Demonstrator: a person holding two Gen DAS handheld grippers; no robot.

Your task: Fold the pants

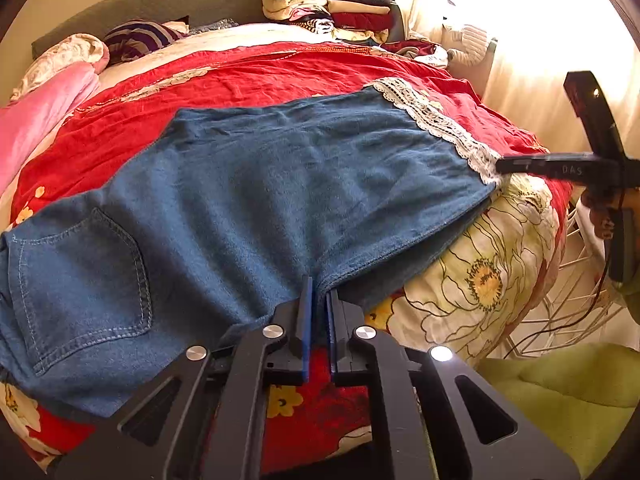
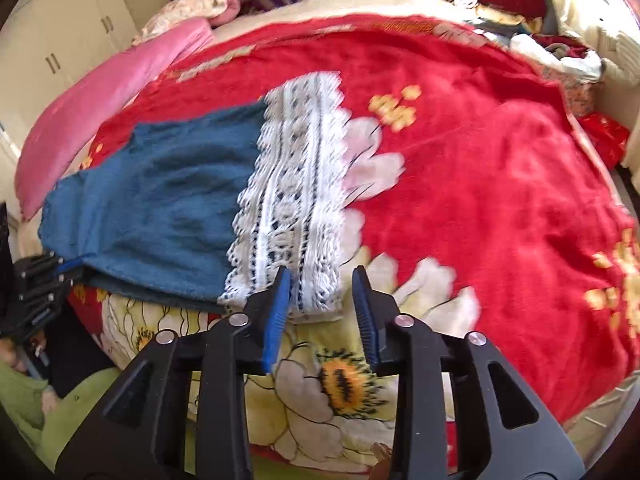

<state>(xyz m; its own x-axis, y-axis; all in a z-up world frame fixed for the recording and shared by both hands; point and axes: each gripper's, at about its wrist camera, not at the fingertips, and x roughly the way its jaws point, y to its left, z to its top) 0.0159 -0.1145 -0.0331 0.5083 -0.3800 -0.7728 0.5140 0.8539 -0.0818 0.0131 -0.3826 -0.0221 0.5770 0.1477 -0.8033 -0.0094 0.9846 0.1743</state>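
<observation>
The jeans (image 1: 256, 200) lie flat across the red floral blanket (image 1: 248, 68) at the near edge of the bed, back pocket (image 1: 84, 280) at the far left, legs stacked one on the other and running rightward to the white lace cuffs (image 1: 436, 120).

My left tongs (image 1: 318, 312) sit at the near edge of the denim, about where seat meets leg. The pads are nearly together with only a thin slit between them. A fold of blue cloth reaches their tips, but I cannot tell whether they pinch it or merely rest against it. I judge the grip is being let go.

Further right, my right tongs (image 2: 322, 288) stand released: the jaws are apart, and the lace cuff (image 2: 296, 184) lies just ahead of the tips, its near edge partly between them but pressed by neither pad.

The step, as I read it, is to set the lengthwise fold down clean and then take the cuff end over toward the waist. To do it well, I should free the left side without dragging the denim off the edge of the bed, where the lower leg already overhangs a little. On the right I should bite both cuffs together, deep enough to catch denim too, since lace alone will stretch. Then lift evenly and carry leftward, keeping the edges aligned.
</observation>
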